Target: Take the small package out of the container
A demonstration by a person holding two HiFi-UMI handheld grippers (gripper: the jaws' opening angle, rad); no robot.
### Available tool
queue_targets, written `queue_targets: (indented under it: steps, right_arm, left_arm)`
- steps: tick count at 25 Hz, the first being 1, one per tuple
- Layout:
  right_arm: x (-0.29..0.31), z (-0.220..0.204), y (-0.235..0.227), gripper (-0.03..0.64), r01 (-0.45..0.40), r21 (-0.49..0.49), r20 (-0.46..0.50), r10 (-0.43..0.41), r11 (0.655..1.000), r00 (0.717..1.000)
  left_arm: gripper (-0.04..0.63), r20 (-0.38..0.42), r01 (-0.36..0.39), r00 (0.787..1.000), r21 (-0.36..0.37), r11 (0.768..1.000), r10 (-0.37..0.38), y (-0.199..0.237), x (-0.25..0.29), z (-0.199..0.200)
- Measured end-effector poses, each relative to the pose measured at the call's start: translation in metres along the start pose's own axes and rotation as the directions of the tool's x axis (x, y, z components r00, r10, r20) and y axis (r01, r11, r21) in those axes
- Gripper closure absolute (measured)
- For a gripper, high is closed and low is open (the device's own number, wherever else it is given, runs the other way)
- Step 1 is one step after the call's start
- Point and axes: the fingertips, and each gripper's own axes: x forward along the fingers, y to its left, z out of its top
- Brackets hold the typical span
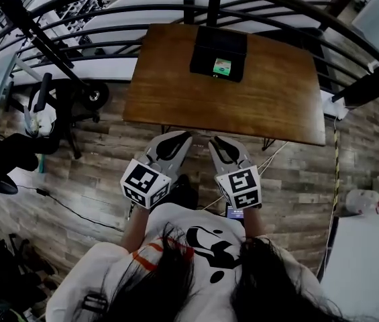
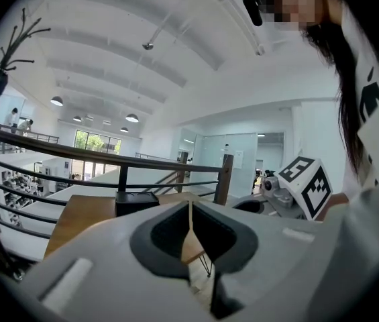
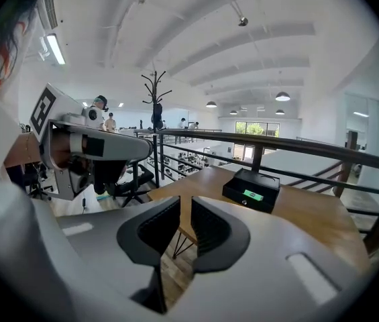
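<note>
Well short of the container [image 1: 202, 45], the left gripper [image 1: 179, 138] sits empty, jaws together, the right gripper [image 1: 217, 141] barely parted; reaching in that narrow could shove the package [image 1: 222, 66] aside.

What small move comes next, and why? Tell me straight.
Probably carry the right gripper forward over the table toward the black container. That gripper is empty, with its jaws only narrowly apart, and it sits short of the table's near edge. The small green package lies in the container at the far side.
</note>
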Motion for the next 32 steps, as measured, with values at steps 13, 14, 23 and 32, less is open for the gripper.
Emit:
queue_targets:
  steps: [13, 14, 23, 32]
  right_arm:
    - [0.055, 0.032, -0.003, 0.534, 0.081, -0.004, -0.005, -0.081, 0.997, 0.997]
    - [0.055, 0.031, -0.003, 0.531, 0.084, -0.003, -0.009, -0.084, 0.996, 0.996]
    - [0.055, 0.031, -0.016, 0.525, 0.111, 0.005, -0.014, -0.111, 0.994, 0.994]
    - [0.081, 0.033, -0.047, 0.523, 0.082, 0.01, -0.025, -0.081, 0.997, 0.996]
  left_arm:
    - [0.595, 0.0, 0.073, 0.997, -0.007, 0.997, -0.073, 0.069, 0.006, 0.01]
    - [0.595, -0.001, 0.078, 0.997, -0.011, 0.997, -0.078, 0.07, 0.007, 0.008]
    - [0.595, -0.015, 0.118, 0.993, -0.017, 0.993, -0.119, 0.065, 0.019, 0.005]
    - [0.595, -0.035, 0.095, 0.995, -0.021, 0.995, -0.096, 0.085, 0.047, 0.008]
